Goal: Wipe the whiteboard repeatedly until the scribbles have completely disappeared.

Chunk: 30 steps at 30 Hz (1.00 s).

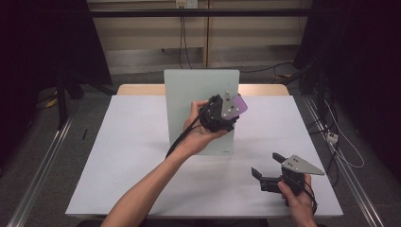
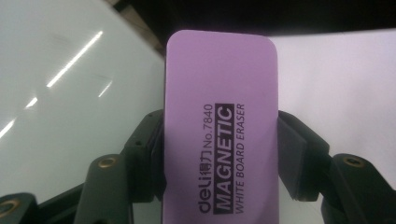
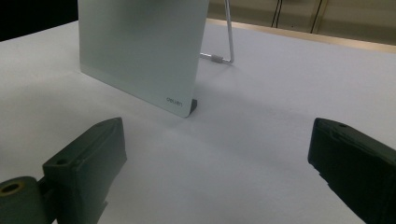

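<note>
High view: above, looking forward and down at the whiteboard (image 1: 201, 109). Left gripper view: close beside it. Right gripper view: low, near its corner (image 3: 140, 60); board shared.

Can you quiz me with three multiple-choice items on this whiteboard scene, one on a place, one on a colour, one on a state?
1. Where is the right gripper?
A. Low over the table's near right corner
B. Against the whiteboard
C. Behind the whiteboard

2. What colour is the eraser?
A. Green
B. Purple
C. Orange

3. How stand the left gripper's jaws?
A. Wide open, empty
B. Shut on the eraser
C. Shut on a pen

Answers:
1 A, the high view shows it there, apart from the whiteboard.
2 B, its face is purple.
3 B, both pads press its edges.
</note>
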Available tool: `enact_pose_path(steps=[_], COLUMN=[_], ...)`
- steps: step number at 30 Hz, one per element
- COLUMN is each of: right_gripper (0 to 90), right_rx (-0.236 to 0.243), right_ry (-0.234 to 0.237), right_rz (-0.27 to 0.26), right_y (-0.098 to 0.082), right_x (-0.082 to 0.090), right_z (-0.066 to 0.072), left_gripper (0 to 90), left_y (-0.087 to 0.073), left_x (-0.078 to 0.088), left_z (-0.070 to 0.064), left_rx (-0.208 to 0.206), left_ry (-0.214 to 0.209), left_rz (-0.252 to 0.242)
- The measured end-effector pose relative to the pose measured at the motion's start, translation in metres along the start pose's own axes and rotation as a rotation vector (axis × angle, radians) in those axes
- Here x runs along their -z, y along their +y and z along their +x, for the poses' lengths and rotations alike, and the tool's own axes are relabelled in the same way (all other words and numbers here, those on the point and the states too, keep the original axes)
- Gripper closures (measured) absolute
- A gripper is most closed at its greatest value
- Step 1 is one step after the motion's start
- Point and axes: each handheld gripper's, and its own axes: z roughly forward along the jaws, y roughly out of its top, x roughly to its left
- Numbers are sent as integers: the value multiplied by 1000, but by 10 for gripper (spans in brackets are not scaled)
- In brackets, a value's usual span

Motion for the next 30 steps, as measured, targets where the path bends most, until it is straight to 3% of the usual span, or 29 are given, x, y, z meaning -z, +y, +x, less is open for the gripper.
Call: enact_pose_path(steps=[3,8,11,13,19,25,30], right_gripper=[40,39,39,39,39,39,39], right_rx=[1,-1,2,0,4,4,2], right_ry=[0,0,1,1,3,5,6], right_rz=[1,1,5,7,3,3,3], right_y=[0,0,0,0,0,0,0], right_x=[0,0,0,-1,0,0,0], right_z=[0,0,0,0,0,1,1], left_gripper=[408,408,408,408,408,408,408], left_y=[8,19,21,23,19,4,5], left_x=[9,23,24,22,7,-5,-2], left_z=[17,40,45,42,24,1,6], left_rx=[40,73,84,71,47,62,71], left_ry=[15,63,45,49,-5,-58,-50], left_rz=[-22,-46,-48,-41,-11,10,-1])
